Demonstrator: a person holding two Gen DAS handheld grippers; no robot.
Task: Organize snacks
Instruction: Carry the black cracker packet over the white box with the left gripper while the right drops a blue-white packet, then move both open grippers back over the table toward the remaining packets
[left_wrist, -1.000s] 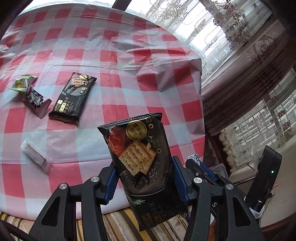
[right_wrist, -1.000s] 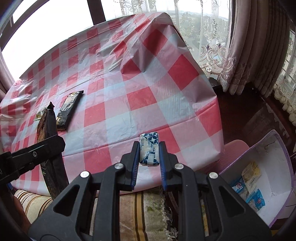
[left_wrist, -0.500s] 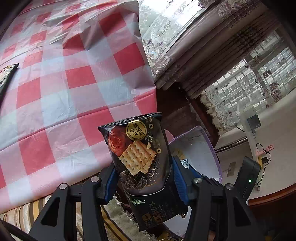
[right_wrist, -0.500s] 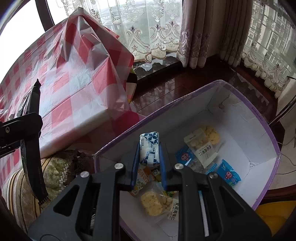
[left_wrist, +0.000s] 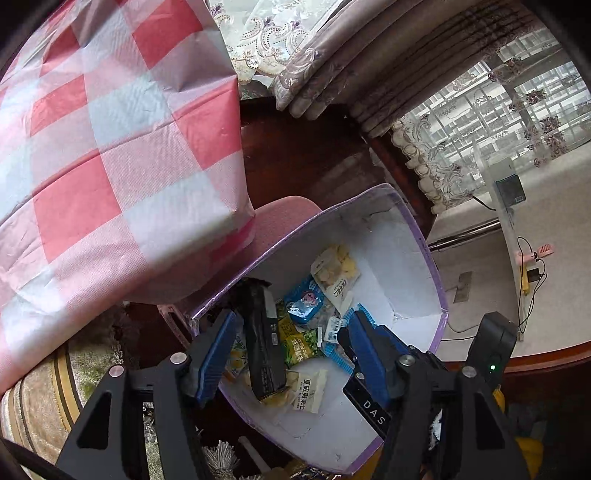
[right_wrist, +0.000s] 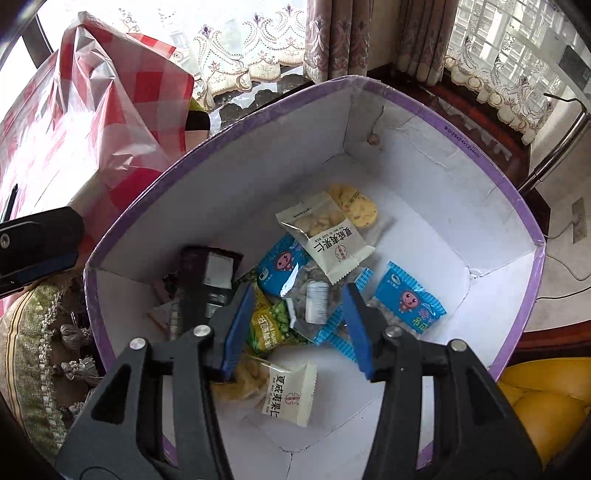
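Note:
A white box with a purple rim (left_wrist: 436, 273) (right_wrist: 517, 206) stands on the floor beside the table and holds several snack packets. The black cracker pack (left_wrist: 262, 339) (right_wrist: 207, 280) lies inside it against the near-left wall. The small blue-and-white packet (right_wrist: 317, 301) lies among the others in the middle. My left gripper (left_wrist: 288, 347) is open and empty above the box. My right gripper (right_wrist: 299, 328) is open and empty just over the packets.
The table with its red-checked cloth (left_wrist: 110, 147) (right_wrist: 74, 110) overhangs on the left. A pink stool (left_wrist: 280, 214) sits under the box's far corner. Curtains (left_wrist: 369, 74) and a dark wooden sill lie behind. A yellow cushion (right_wrist: 546, 406) is at the right.
Both grippers swung from the table to over the box and opened. The cracker pack dropped from the left one and the blue-and-white packet from the right one into the box.

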